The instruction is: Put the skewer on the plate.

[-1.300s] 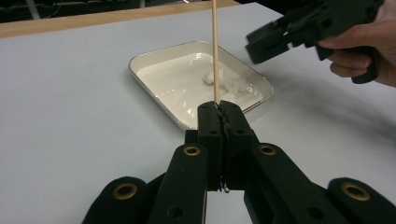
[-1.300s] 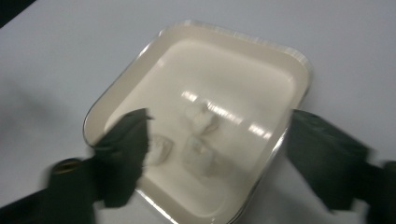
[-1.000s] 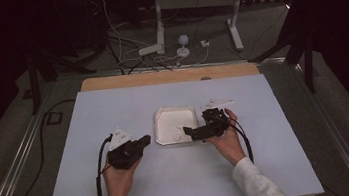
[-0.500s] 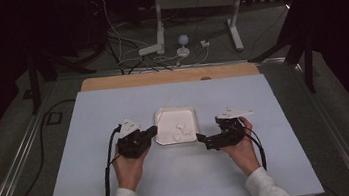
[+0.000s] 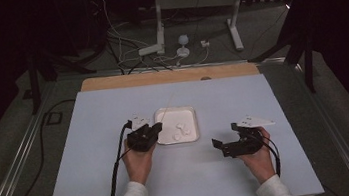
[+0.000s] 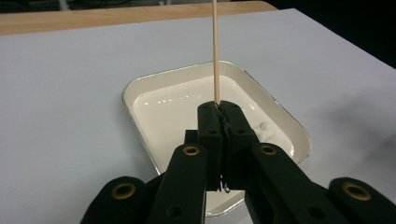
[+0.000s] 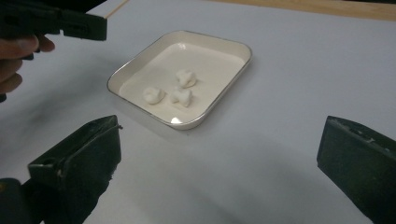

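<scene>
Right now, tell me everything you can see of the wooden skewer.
The wooden skewer is a thin, straight, pale stick of bare wood, round in section as far as can be told. The left gripper holds its lower end clamped between shut jaws, so it points up and away from them, over the white tray. In the high view it slants away from the person past the tray's far left corner. Its far tip is cut off in the left gripper view.

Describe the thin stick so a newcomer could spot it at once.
On the pale blue table sits a shallow cream tray. The left gripper, at its left edge, is shut on a wooden skewer pointing away over the tray: the one long, thin thing there.
</scene>
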{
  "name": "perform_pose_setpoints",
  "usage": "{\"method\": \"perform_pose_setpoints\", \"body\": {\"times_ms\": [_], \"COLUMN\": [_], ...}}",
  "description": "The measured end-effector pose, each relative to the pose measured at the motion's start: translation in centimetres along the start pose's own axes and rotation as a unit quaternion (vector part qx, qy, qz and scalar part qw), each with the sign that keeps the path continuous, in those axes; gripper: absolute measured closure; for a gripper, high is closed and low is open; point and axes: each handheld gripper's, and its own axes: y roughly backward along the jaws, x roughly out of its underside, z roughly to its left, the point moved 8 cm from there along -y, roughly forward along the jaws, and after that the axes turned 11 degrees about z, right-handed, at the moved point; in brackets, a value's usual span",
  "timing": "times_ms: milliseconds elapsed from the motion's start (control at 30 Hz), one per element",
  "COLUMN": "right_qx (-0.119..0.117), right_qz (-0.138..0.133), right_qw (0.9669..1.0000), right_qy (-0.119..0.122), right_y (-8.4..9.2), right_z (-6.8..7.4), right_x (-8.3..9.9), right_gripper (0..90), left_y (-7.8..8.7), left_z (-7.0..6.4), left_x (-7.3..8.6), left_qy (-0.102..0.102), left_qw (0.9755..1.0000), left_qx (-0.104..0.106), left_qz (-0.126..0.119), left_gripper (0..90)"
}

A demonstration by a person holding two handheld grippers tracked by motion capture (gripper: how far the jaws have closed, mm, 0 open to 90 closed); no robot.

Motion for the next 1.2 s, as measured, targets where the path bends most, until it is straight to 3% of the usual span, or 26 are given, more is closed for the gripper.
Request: {"method": "perform_pose_setpoints", "body": {"times_ms": [467,633,733,933,1000,1200], "right_qx": [0.009,0.009,0.010,0.011,0.012,0.009], "right_qz": [-0.011,-0.012,-0.012,-0.011,-0.011,-0.012], "right_qw": [0.9998,0.9998,0.9998,0.9998,0.9998,0.9998], "right_qy": [-0.013,-0.015,-0.015,-0.015,-0.014,-0.012], "right_y": [0.7,0.7,0.7,0.7,0.7,0.7], "right_z": [-0.8,-1.0,-1.0,-1.0,-1.0,-0.9], "right_x": [0.2,0.2,0.2,0.2,0.2,0.2], "right_gripper": [0.0,0.0,0.0,0.0,0.0,0.0], "left_y": [-2.7,-3.3,-3.5,-3.2,-2.9,-1.5], "left_z": [0.2,0.2,0.0,-0.8,-0.7,-0.7], "left_x": [1.4,2.0,2.2,1.8,1.6,1.0], "left_qy": [0.020,0.031,0.029,0.019,0.020,0.023], "left_qw": [0.9986,0.9978,0.9977,0.9989,0.9991,0.9982], "left_qx": [-0.020,-0.017,-0.012,0.018,0.019,0.054], "left_qz": [0.044,0.056,0.060,0.040,0.033,0.015], "left_gripper": [88.8,88.0,80.2,59.5,51.2,30.5]}}
